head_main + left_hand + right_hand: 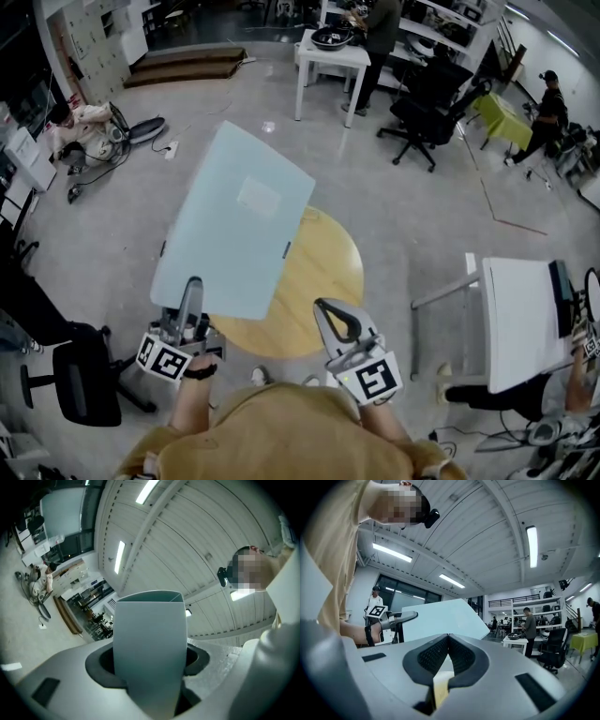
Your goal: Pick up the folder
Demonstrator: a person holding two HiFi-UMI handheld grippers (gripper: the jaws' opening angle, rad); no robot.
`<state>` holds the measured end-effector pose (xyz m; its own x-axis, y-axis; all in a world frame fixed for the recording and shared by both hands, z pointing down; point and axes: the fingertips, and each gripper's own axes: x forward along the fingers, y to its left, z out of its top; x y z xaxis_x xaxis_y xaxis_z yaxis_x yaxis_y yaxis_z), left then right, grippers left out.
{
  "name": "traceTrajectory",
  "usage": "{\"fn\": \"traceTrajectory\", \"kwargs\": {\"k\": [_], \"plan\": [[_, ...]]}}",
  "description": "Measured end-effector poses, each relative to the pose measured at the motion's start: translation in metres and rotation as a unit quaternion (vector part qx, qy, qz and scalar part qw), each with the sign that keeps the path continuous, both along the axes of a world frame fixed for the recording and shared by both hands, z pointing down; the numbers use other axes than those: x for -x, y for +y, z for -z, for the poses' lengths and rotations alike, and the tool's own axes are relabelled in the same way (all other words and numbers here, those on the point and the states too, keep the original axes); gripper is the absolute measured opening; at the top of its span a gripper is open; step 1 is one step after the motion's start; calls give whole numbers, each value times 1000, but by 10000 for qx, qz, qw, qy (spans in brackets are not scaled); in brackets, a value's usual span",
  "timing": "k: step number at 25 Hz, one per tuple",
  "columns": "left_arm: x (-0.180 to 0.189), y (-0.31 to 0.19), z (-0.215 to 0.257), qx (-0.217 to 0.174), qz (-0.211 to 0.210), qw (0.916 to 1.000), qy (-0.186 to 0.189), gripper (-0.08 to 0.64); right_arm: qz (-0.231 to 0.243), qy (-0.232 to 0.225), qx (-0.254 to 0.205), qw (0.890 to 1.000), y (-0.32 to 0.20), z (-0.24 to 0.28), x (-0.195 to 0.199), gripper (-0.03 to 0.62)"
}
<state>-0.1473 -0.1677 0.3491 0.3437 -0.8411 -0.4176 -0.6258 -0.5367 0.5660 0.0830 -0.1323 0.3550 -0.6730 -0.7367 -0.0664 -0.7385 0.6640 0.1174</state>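
A pale blue-grey folder [234,220] with a white label hangs in the air, tilted, above a round wooden table [323,281]. My left gripper [194,286] is shut on the folder's near edge. In the left gripper view the folder [150,639] stands up between the two jaws and fills the gap. My right gripper [330,309] is over the table's near edge, to the right of the folder and apart from it, shut with nothing in it. The right gripper view shows its pads [461,656] meeting at the tips, with the folder [436,620] and the left gripper [410,616] beyond.
A white table [520,319] stands at the right and another [333,56] at the back, with a person beside it. Black office chairs sit at the back right [427,112] and near left [80,380]. Cables and gear lie on the floor at the left [103,141].
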Motion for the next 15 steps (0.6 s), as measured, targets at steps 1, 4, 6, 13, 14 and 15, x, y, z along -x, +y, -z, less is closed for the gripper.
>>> {"fn": "traceTrajectory", "kwargs": {"k": [1, 4, 6, 13, 14, 15], "plan": [[3, 2, 5, -53, 100, 9999, -100, 279, -9, -5, -6, 10000, -2, 0, -1, -3], [11, 9, 17, -236, 370, 9981, -434, 279, -37, -30, -28, 10000, -5, 2, -5, -3], [17, 15, 25, -348, 499, 9963, -609, 279, -68, -51, -53, 10000, -8, 4, -6, -3], [35, 37, 44, -566, 843, 9896, -1015, 279, -248, -158, -241, 9993, -18, 19, -18, -3], [34, 41, 45, -581, 896, 9881, -1105, 279, -274, -186, -284, 9990, -18, 21, -22, -3], [33, 43, 47, -589, 939, 9869, -1174, 278, -300, -217, -329, 9988, -19, 23, -26, -3]]}}
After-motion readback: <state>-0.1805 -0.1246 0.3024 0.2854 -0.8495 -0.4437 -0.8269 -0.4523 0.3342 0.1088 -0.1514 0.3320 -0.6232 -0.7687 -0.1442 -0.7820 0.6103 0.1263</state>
